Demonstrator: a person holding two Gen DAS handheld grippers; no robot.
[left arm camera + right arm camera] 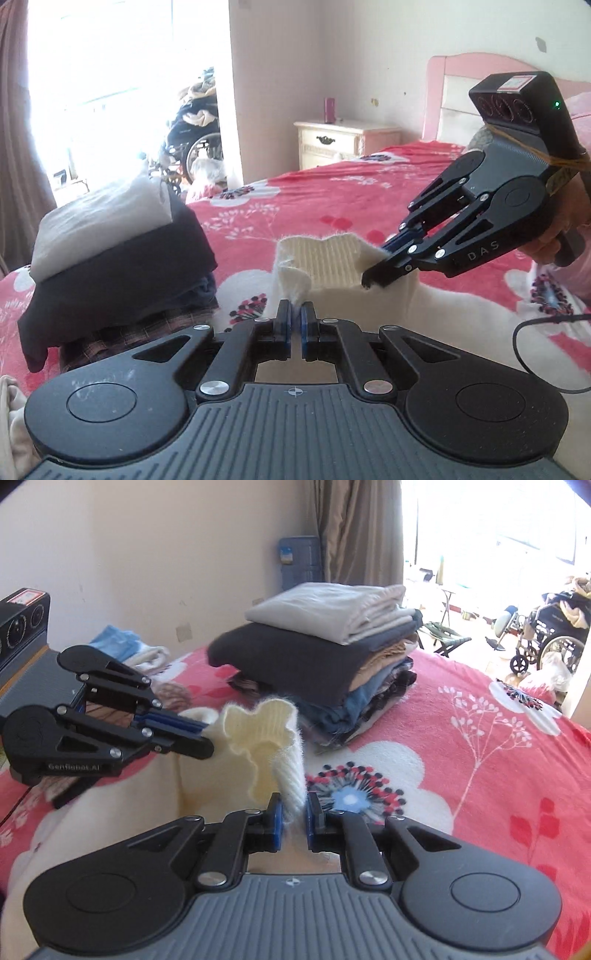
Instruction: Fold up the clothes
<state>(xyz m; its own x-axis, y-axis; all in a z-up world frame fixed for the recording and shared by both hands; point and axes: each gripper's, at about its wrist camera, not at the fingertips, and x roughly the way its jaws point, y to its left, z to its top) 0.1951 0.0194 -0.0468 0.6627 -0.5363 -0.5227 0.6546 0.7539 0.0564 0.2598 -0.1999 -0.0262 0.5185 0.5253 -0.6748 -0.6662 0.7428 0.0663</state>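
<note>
A cream knit sweater [332, 266] is held up off the bed [332, 199] by its ribbed edge, approx. between both grippers. One corner is pinched in the left gripper [296, 314], clenched tight on fabric; the opp. fold is clamped by the right gripper [294, 805]. A stack of folded clothes [325, 657] sits just beyond, w/ the rest of the sweater draped on the bed.

Pink headboard [439, 92], cream nightstand [343, 142], wheelchair [546, 642], blue water jug [299, 563]
</note>
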